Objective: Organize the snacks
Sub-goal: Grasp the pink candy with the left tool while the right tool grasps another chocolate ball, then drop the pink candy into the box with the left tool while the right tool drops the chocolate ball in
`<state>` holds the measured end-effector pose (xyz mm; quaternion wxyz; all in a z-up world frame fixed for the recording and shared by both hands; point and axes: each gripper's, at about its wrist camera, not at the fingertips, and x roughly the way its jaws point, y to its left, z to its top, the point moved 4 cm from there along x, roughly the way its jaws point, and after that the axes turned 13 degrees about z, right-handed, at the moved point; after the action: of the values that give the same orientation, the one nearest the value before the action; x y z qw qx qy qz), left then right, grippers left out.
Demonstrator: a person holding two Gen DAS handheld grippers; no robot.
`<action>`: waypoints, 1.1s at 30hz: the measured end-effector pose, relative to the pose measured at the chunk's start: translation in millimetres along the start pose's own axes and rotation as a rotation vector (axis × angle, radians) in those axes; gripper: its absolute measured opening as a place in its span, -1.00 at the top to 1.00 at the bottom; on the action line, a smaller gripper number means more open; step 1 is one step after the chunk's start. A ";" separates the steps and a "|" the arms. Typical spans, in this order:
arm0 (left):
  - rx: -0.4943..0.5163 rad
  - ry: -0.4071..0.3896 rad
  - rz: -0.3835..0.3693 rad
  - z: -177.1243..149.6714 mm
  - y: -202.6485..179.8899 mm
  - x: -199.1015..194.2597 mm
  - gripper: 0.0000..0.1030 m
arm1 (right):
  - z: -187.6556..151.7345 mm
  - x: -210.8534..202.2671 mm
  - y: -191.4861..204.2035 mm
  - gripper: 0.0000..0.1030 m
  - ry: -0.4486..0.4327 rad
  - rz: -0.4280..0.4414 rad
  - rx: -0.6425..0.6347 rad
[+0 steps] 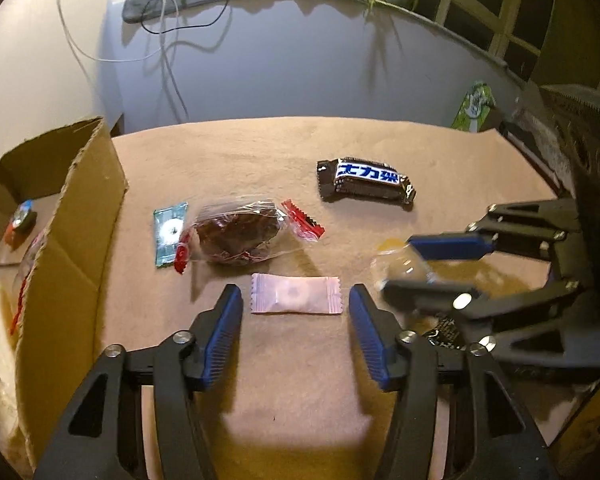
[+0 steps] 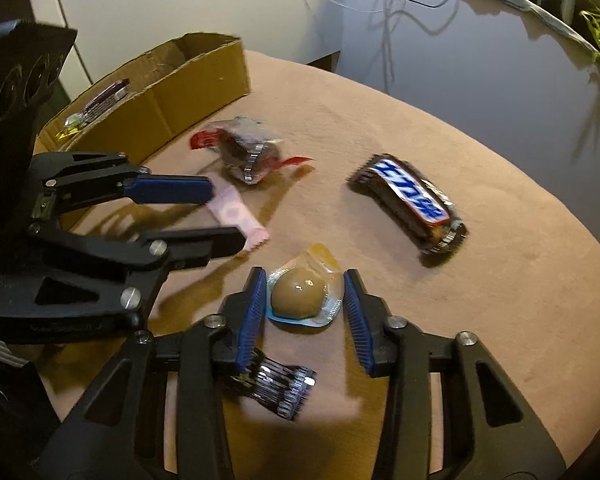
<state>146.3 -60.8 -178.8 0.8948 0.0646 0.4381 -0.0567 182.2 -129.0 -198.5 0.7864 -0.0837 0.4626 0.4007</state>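
The left gripper point(image 1: 296, 304) has wide jaws with the pink candy point(image 1: 295, 294) lying sideways between them, while the right gripper point(image 2: 305, 294) has narrow jaws hugging the jelly cup point(image 2: 300, 296).

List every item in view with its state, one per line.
left gripper: open, straddling the pink candy, pads clear.
pink candy: sealed, flat on the cloth.
right gripper: jaws around the jelly cup, contact unclear.
jelly cup: sealed, on the cloth.
chocolate bar: wrapped, lying flat.
clear-wrapped brown snack: wrapped, untouched.
teal candy: sealed, flat.
cardboard box: open, snacks inside.
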 end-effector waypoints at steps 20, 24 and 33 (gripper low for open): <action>0.110 -0.037 0.076 -1.0 -19.8 0.0 0.49 | -7.0 -15.4 -20.8 0.28 -0.043 -0.018 0.067; 0.081 -0.051 0.059 0.6 -17.5 -7.1 0.70 | -7.1 -18.7 -21.0 0.28 -0.056 -0.028 0.073; 0.059 -0.055 0.041 -2.1 -14.4 -6.7 0.71 | -8.4 -22.4 -17.2 0.28 -0.058 -0.039 0.069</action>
<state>138.3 -74.4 -175.7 0.9052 0.0981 0.4101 -0.0531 183.3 -157.1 -189.5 0.8097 -0.0539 0.4512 0.3715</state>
